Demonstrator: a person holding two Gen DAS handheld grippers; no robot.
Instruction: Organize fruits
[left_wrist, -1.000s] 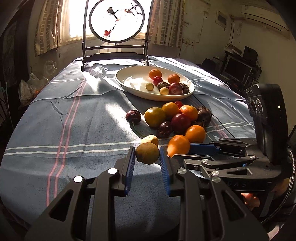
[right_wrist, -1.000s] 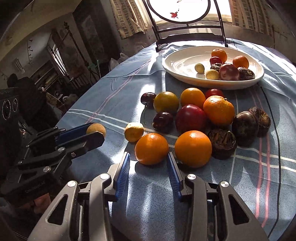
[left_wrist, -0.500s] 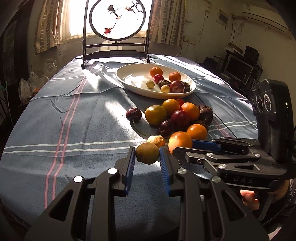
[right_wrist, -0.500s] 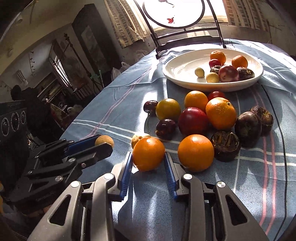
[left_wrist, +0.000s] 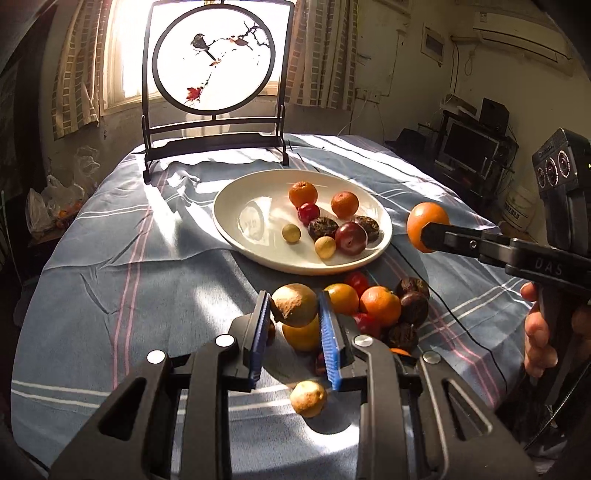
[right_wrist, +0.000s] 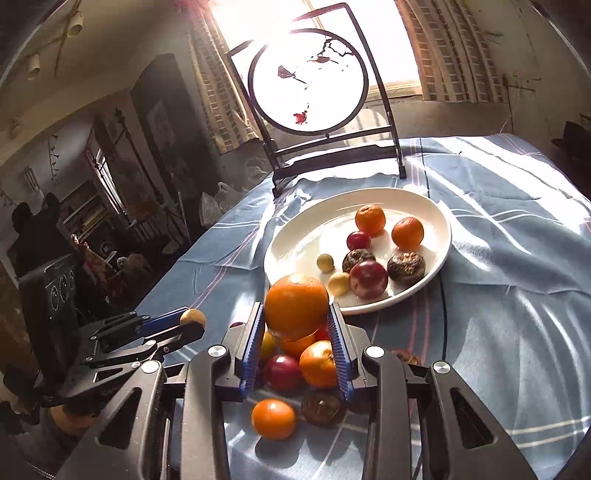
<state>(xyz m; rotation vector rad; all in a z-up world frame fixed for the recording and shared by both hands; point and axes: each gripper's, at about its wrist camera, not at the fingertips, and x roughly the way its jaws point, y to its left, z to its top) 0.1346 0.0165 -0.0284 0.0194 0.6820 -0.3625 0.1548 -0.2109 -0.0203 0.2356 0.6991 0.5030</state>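
Two claws, each carrying one fruit. My left gripper (left_wrist: 294, 312) is clamped on a brownish-green round fruit (left_wrist: 294, 304), held above the loose pile. My right gripper (right_wrist: 296, 321) is squeezed on a large orange (right_wrist: 296, 305), lifted clear of the cloth, just short of the plate's near rim.

Beneath my left fingers one small yellow fruit (left_wrist: 308, 398) lies alone on the cloth. Just beyond is the loose pile (left_wrist: 373, 310): I count at least three orange or yellow citrus, two red ones and three dark wrinkled ones, though my grippers hide part of it.

Farther out, the white plate (right_wrist: 295, 243) holds eight fruits: two oranges, two red fruits, two dark wrinkled ones and two small pale yellow ones. Behind it stands one round painted screen (left_wrist: 213, 62) on a dark frame, on the blue striped tablecloth (left_wrist: 110, 280).
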